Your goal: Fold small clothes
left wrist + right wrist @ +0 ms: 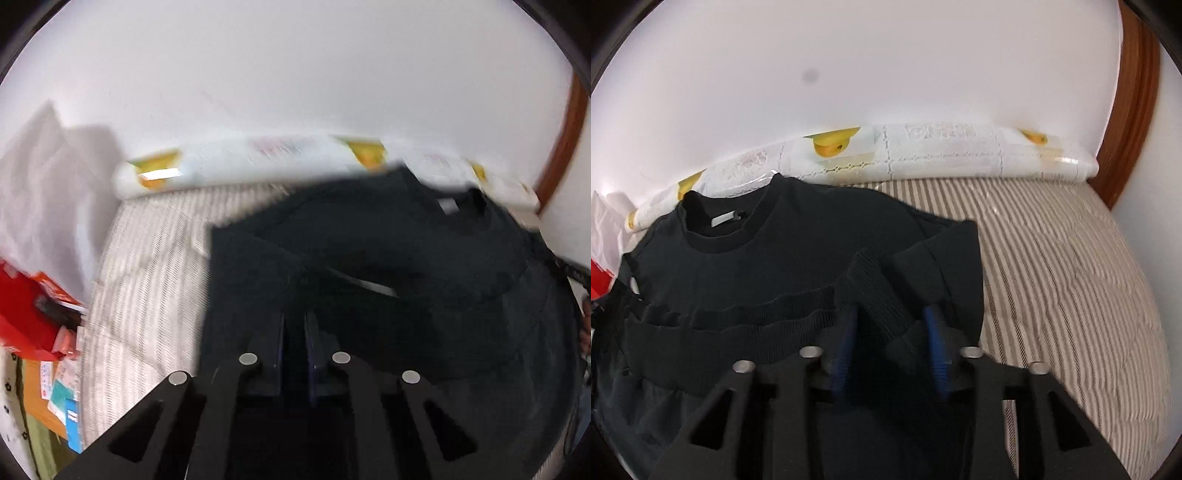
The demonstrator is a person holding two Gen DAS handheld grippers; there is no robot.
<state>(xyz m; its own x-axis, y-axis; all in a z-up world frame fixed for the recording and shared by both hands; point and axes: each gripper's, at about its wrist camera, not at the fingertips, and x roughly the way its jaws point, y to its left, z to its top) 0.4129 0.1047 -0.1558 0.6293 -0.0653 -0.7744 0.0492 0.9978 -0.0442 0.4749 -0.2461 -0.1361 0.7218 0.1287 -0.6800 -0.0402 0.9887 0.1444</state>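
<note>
A small black sweatshirt [798, 251] lies on a striped bedcover [1052, 258], collar toward the wall, its ribbed hem folded up across the chest. My right gripper [892, 325] is open, its blue pads either side of a ribbed cuff [875, 291] lying on the folded right sleeve. In the blurred left wrist view the same sweatshirt [369, 251] fills the middle and right. My left gripper [294, 325] sits on its left part, jaws nearly together with black fabric between them.
A rolled plastic cloth with yellow duck prints [923, 151] lies along the white wall. A wooden frame [1137, 92] stands at the right. Red packaging [26, 314] and white crumpled bags [40, 184] lie left of the bedcover [147, 280].
</note>
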